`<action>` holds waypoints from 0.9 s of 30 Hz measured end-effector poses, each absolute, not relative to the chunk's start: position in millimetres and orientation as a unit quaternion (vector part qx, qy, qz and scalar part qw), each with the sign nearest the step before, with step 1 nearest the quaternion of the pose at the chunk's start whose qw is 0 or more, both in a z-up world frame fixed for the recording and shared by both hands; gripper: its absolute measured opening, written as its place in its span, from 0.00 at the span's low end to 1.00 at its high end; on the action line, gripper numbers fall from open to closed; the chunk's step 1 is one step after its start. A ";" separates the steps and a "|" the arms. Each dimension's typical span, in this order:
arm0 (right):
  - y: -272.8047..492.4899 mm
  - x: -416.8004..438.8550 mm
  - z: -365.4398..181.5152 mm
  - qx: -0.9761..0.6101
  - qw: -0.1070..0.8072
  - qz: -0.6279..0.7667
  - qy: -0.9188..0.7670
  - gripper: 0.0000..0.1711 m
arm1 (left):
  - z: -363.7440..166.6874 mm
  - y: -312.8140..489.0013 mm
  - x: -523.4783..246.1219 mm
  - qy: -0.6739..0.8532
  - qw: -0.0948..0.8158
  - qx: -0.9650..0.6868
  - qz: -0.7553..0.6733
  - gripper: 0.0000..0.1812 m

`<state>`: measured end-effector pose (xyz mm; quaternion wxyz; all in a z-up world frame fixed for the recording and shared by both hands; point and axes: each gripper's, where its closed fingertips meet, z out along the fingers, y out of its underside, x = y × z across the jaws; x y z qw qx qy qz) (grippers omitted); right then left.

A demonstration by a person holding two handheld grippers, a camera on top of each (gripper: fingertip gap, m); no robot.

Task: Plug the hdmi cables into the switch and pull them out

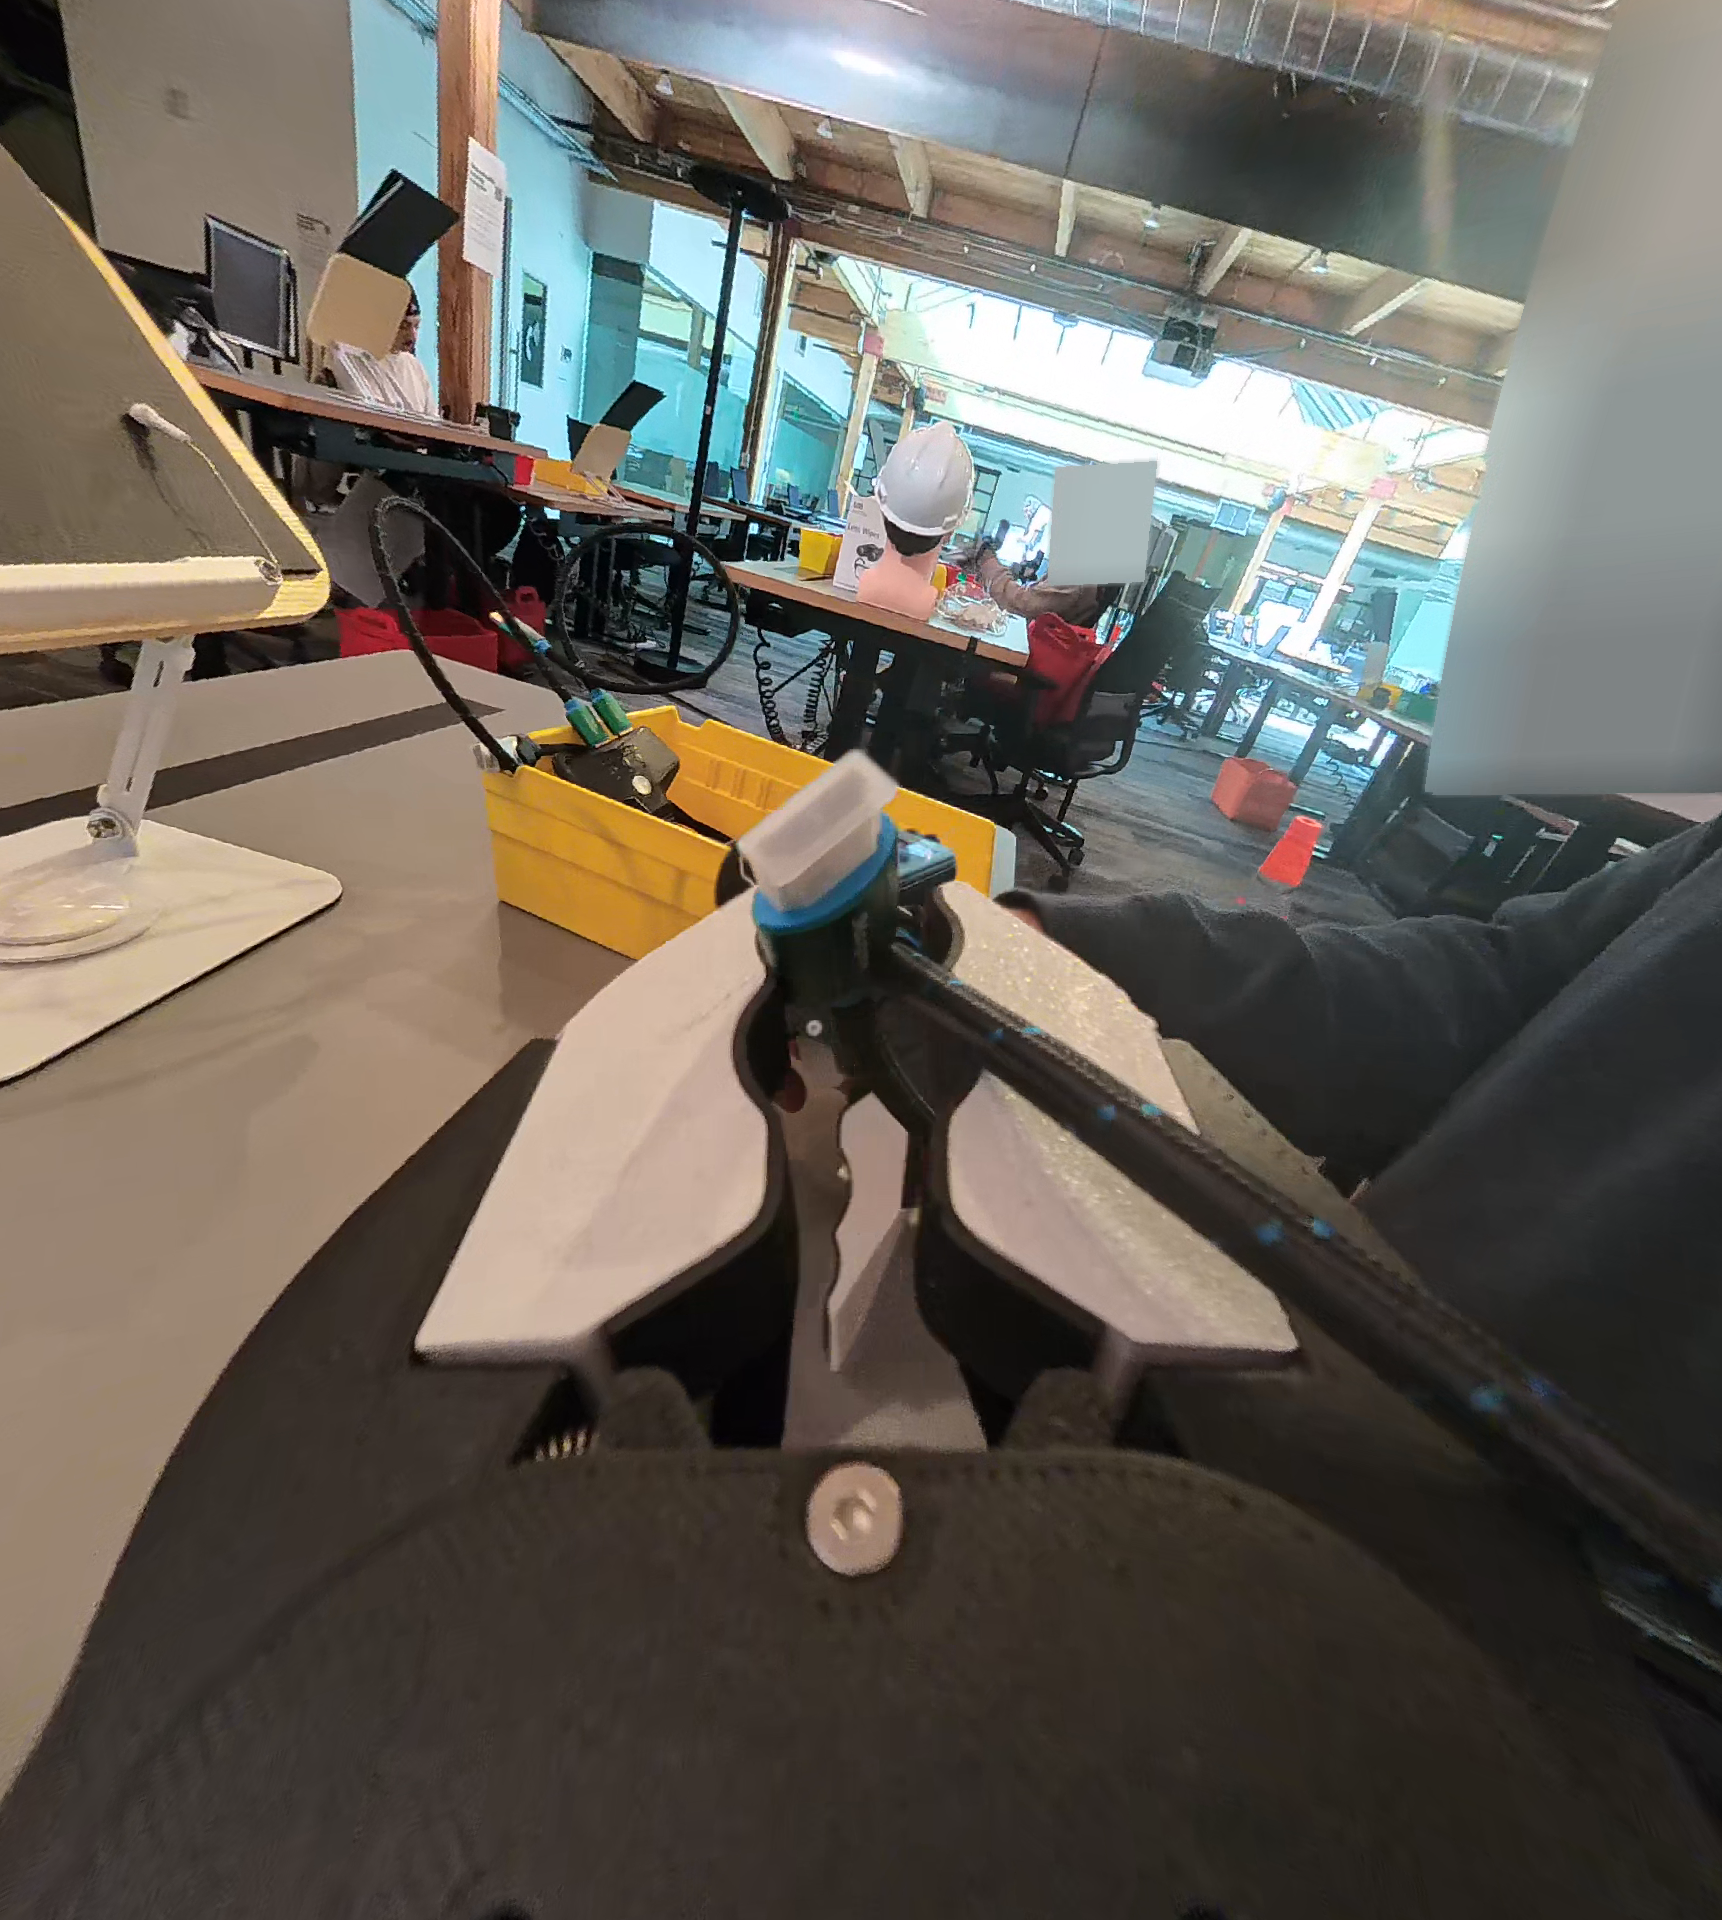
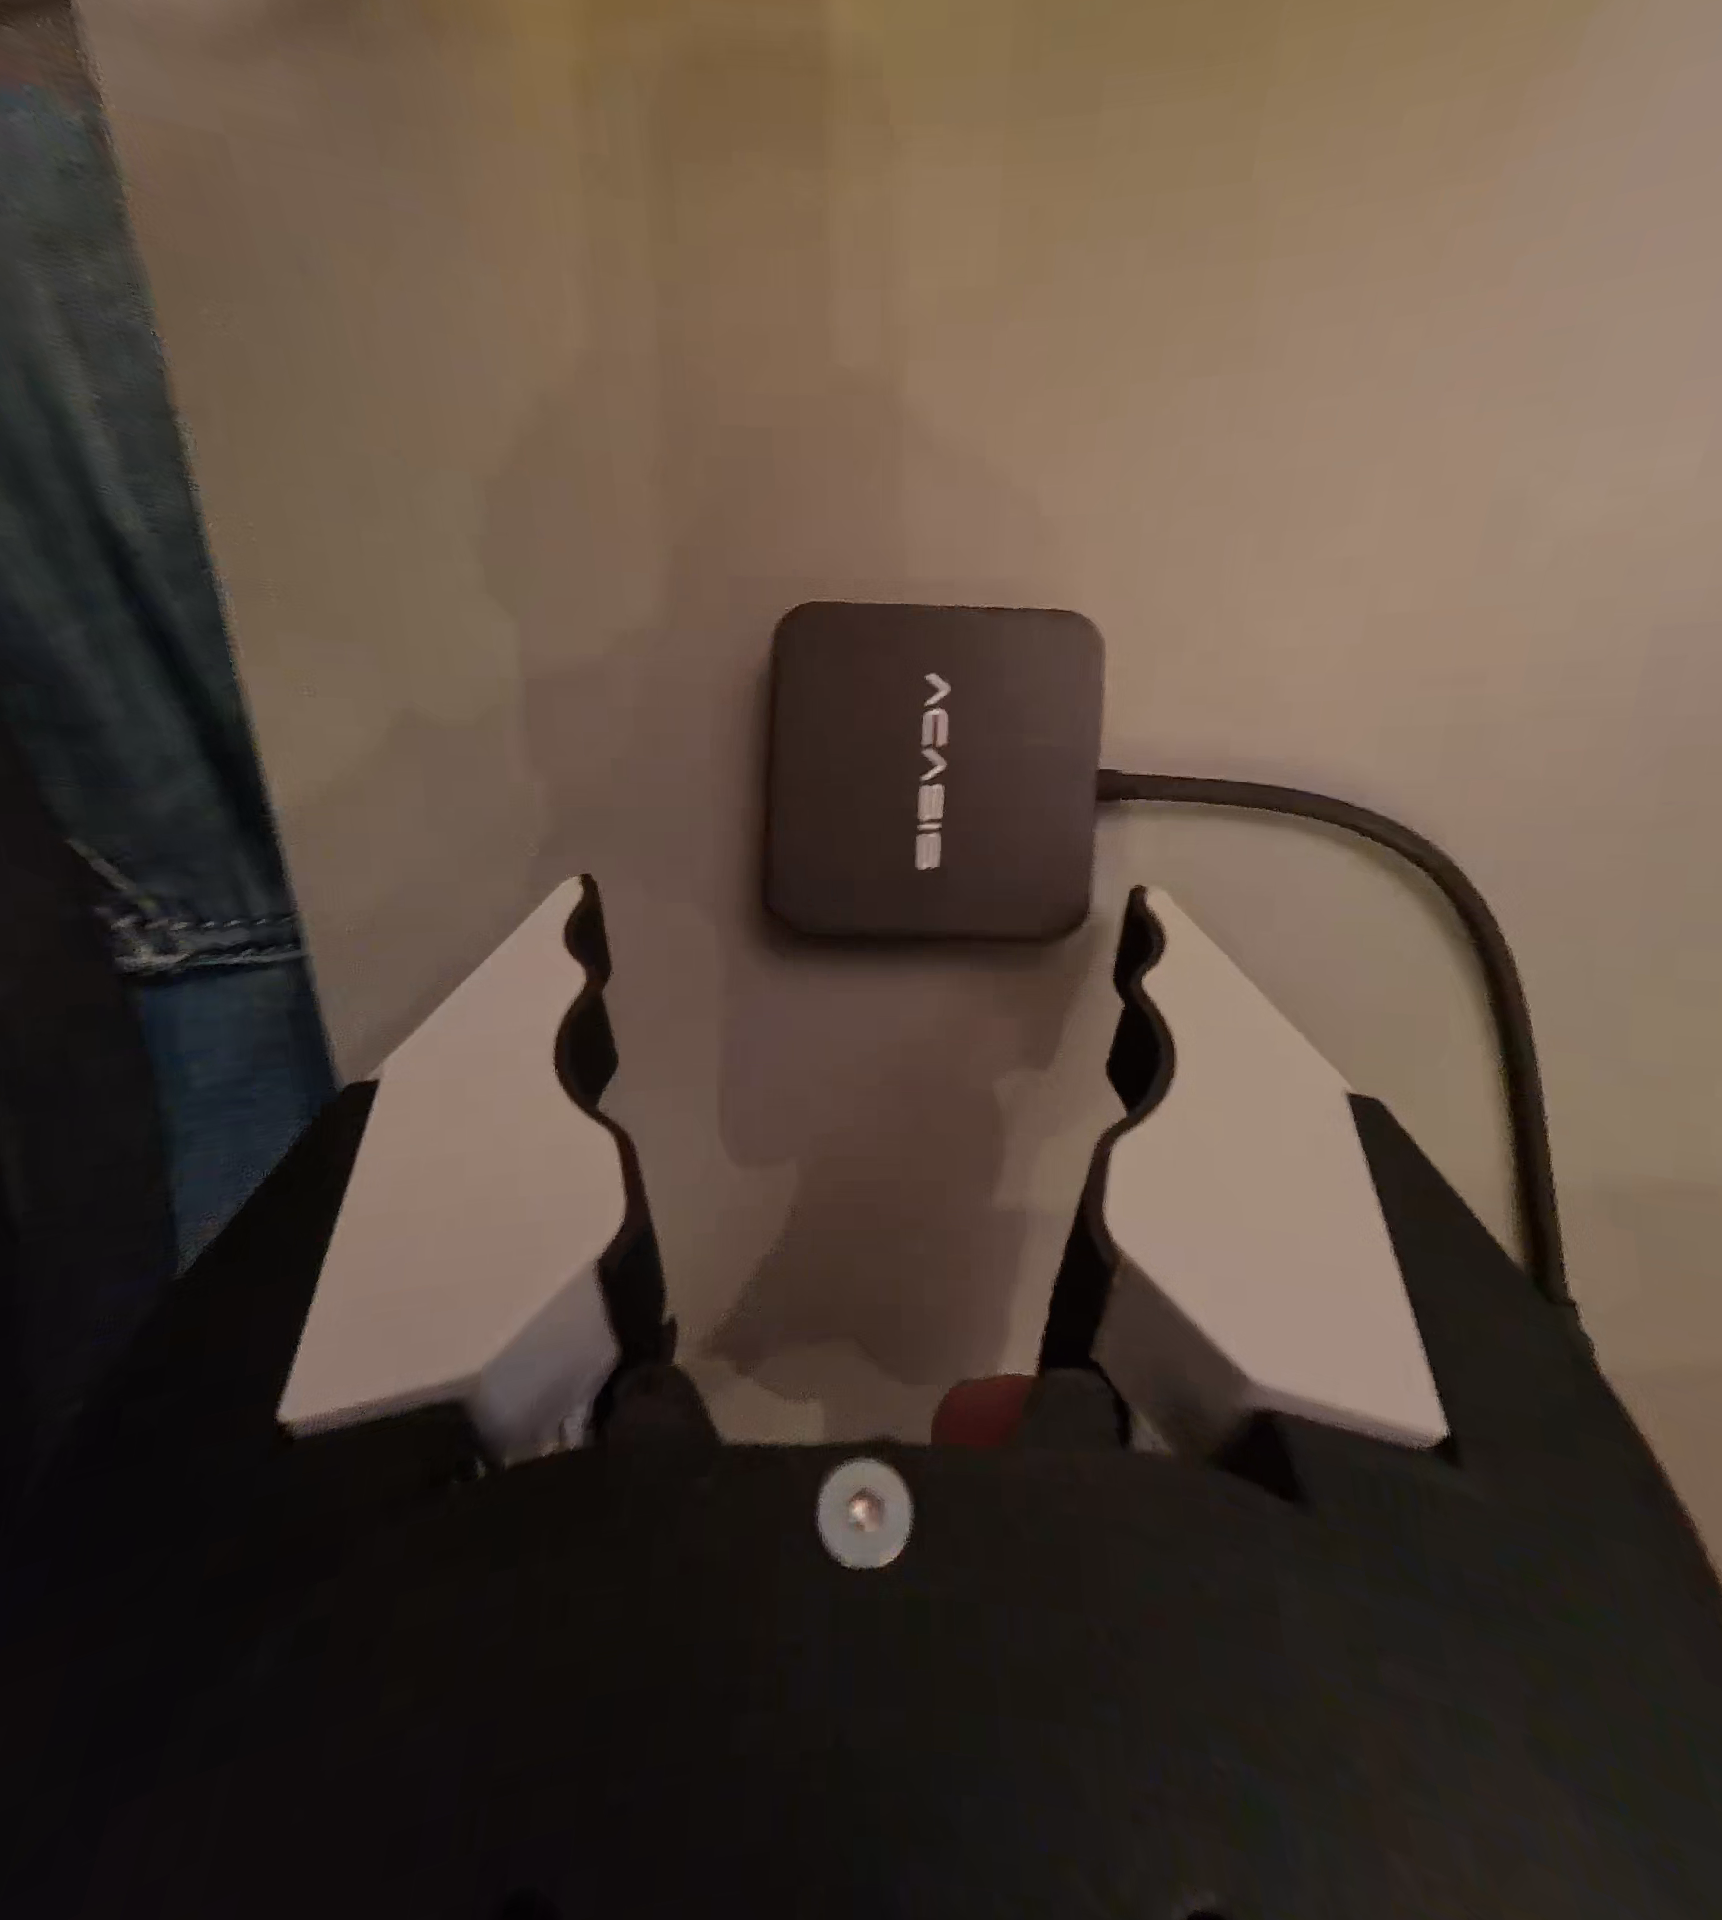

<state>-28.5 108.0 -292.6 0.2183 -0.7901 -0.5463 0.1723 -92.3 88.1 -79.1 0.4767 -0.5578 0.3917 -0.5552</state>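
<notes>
In the left wrist view my left gripper (image 1: pixel 841 961) is shut on an HDMI cable plug (image 1: pixel 826 914) with a blue collar and a clear plastic cap (image 1: pixel 821 831) on its tip. Its black braided cable (image 1: pixel 1252 1226) trails back to the lower right. In the right wrist view the switch (image 2: pixel 933 771), a small black square box, lies flat on the grey table. A black cable (image 2: pixel 1439 883) leaves its right side and curves toward me. My right gripper (image 2: pixel 862 904) is open and empty, hovering above the switch's near edge.
A yellow bin (image 1: pixel 732 821) holding a black device with green-ended cables stands at the table's far edge. A white tablet stand (image 1: pixel 98 904) is on the left. A person's dark sleeve (image 1: pixel 1356 987) is to the right and blue jeans (image 2: pixel 88 623) show at the table's left. Spacing between my two grippers at the tips: around 20 centimetres.
</notes>
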 end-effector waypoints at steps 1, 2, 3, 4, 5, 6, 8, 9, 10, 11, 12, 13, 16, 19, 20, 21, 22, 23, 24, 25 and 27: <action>112.8 -28.5 -294.3 -0.795 0.224 0.167 -0.538 0.51 | -80.2 87.1 -92.2 0.391 0.475 -0.559 -0.555 0.12; 114.1 -27.9 -297.2 -0.802 0.218 0.167 -0.531 0.47 | -80.6 86.2 -92.0 0.389 0.474 -0.560 -0.558 0.12; 115.3 -28.0 -298.0 -0.807 0.216 0.167 -0.524 0.45 | -80.9 85.0 -91.4 0.388 0.472 -0.560 -0.560 0.12; 115.9 -27.7 -297.2 -0.817 0.212 0.170 -0.509 0.42 | -81.1 84.0 -90.6 0.389 0.472 -0.560 -0.559 0.12; 113.3 -29.9 -294.5 -0.835 0.198 0.188 -0.478 0.41 | -81.3 83.1 -90.0 0.391 0.472 -0.560 -0.557 0.12; 104.6 -38.9 -288.5 -0.848 0.171 0.234 -0.444 0.44 | -81.6 82.2 -89.4 0.393 0.471 -0.561 -0.556 0.12; 89.8 -56.2 -275.6 -0.852 0.131 0.311 -0.400 0.46 | -82.3 82.3 -89.7 0.391 0.472 -0.565 -0.553 0.13; 90.6 -51.8 -276.9 -0.857 0.124 0.293 -0.405 0.46 | -82.4 82.5 -90.8 0.389 0.473 -0.566 -0.552 0.13; 92.3 -49.0 -274.9 -0.850 0.133 0.280 -0.426 0.46 | -82.4 82.3 -92.3 0.387 0.474 -0.568 -0.550 0.12; 93.6 -49.3 -269.3 -0.834 0.150 0.278 -0.452 0.46 | -82.1 82.1 -94.7 0.385 0.477 -0.570 -0.547 0.12; 94.0 -49.8 -263.1 -0.816 0.166 0.269 -0.483 0.47 | -81.6 81.4 -97.7 0.382 0.480 -0.572 -0.545 0.13; 94.3 -49.3 -259.3 -0.799 0.174 0.248 -0.520 0.47 | -80.9 80.2 -101.0 0.378 0.482 -0.573 -0.544 0.13; 106.2 -51.7 -260.1 -0.729 0.193 0.145 -0.641 0.44 | -79.1 75.4 -112.3 0.367 0.491 -0.575 -0.541 0.13; 115.5 -69.6 -274.5 -0.656 0.179 0.117 -0.724 0.32 | -76.3 70.8 -121.4 0.360 0.499 -0.574 -0.541 0.13; 117.8 -74.3 -280.9 -0.638 0.167 0.114 -0.743 0.29 | -75.7 69.8 -123.8 0.360 0.501 -0.573 -0.539 0.13; 116.8 -81.1 -284.3 -0.622 0.158 0.129 -0.756 0.25 | -75.3 69.2 -126.0 0.360 0.504 -0.574 -0.536 0.13; 116.6 -87.5 -285.3 -0.613 0.151 0.146 -0.761 0.22 | -75.1 68.8 -128.3 0.359 0.507 -0.574 -0.533 0.13; 113.9 -91.3 -286.0 -0.605 0.137 0.162 -0.767 0.20 | -74.6 68.4 -130.5 0.357 0.509 -0.574 -0.533 0.13; 112.9 -92.3 -286.5 -0.600 0.122 0.168 -0.773 0.18 | -74.3 68.2 -132.4 0.355 0.510 -0.573 -0.534 0.13; 110.8 -91.6 -286.9 -0.595 0.107 0.173 -0.778 0.15 | -74.6 68.2 -133.9 0.354 0.510 -0.573 -0.534 0.13; 107.2 -87.7 -287.3 -0.592 0.081 0.181 -0.781 0.10 | -74.8 68.4 -135.2 0.355 0.510 -0.572 -0.535 0.13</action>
